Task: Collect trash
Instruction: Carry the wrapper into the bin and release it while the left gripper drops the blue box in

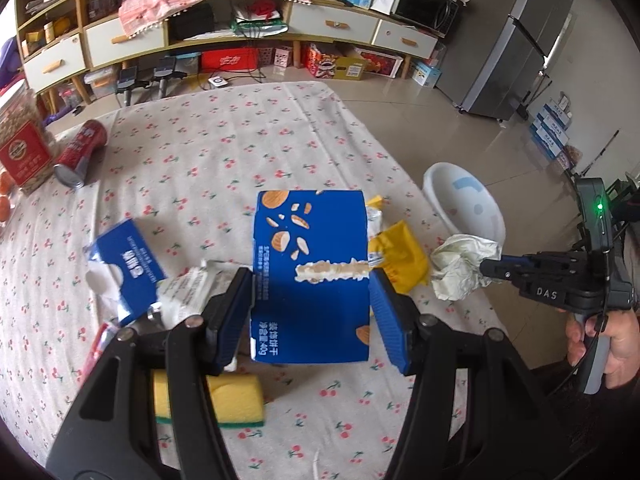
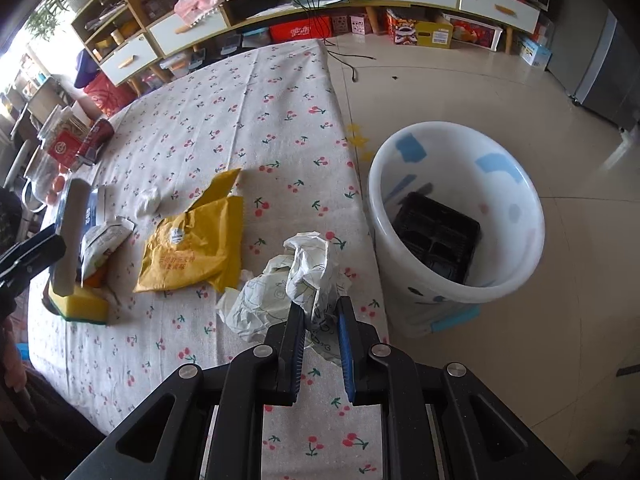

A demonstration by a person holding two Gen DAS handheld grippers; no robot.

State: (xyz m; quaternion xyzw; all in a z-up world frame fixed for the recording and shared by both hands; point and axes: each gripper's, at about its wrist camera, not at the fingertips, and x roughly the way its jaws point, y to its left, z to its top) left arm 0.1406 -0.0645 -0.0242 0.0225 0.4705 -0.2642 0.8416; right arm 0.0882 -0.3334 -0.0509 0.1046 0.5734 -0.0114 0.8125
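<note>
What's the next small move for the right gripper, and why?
Probably carry the crumpled paper rightward past the table edge until it is over the white bin, then open. The right gripper is already shut on the paper, and the bin stands on the floor just beside the table.

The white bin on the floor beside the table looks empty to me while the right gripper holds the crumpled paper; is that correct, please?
Not quite: the white bin is not empty. The right wrist view shows a black plastic tray lying inside it. The rest holds: the bin stands on the floor beside the table, and the right gripper is shut on the crumpled paper.
</note>
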